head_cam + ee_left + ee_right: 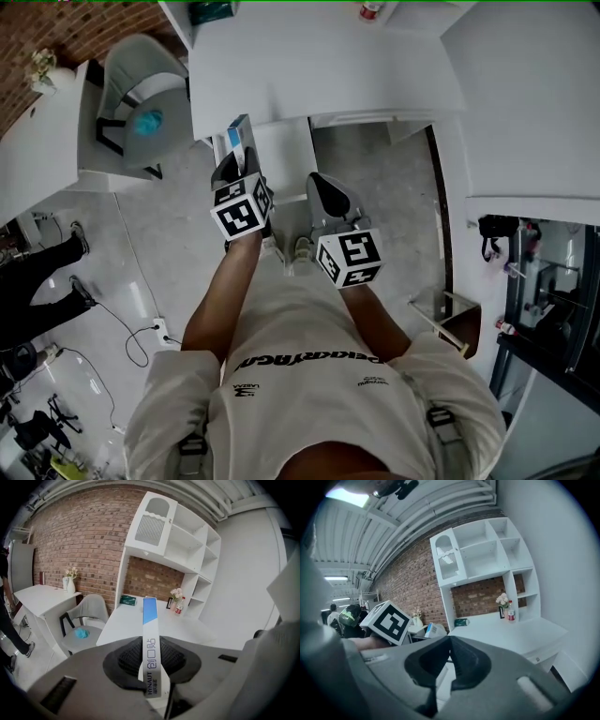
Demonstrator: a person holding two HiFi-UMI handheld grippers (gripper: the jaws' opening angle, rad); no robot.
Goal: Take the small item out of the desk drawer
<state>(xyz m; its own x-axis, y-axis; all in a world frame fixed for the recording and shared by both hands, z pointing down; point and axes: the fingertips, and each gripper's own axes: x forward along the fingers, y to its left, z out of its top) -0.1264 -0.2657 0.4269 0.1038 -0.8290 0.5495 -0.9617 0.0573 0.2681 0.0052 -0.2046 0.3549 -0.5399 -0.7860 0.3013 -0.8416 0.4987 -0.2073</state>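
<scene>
My left gripper (236,169) is shut on a slim white box with a blue end (239,133), held edge-on above the floor in front of the white desk (309,66). In the left gripper view the box (151,639) stands upright between the pads, blue end up, and the left gripper (152,663) clamps its lower part. My right gripper (325,195) hangs beside it to the right, shut with nothing in it. Its dark pads meet in the right gripper view, where the right gripper (449,653) points at the desk (506,632). The box (433,630) also shows there.
A white drawer front or cabinet (286,155) sits under the desk edge, just ahead of both grippers. A grey chair (141,98) with a teal item on its seat stands to the left. A green box (127,600) and a bottle (179,605) stand on the desk. Someone's legs (42,267) are at far left.
</scene>
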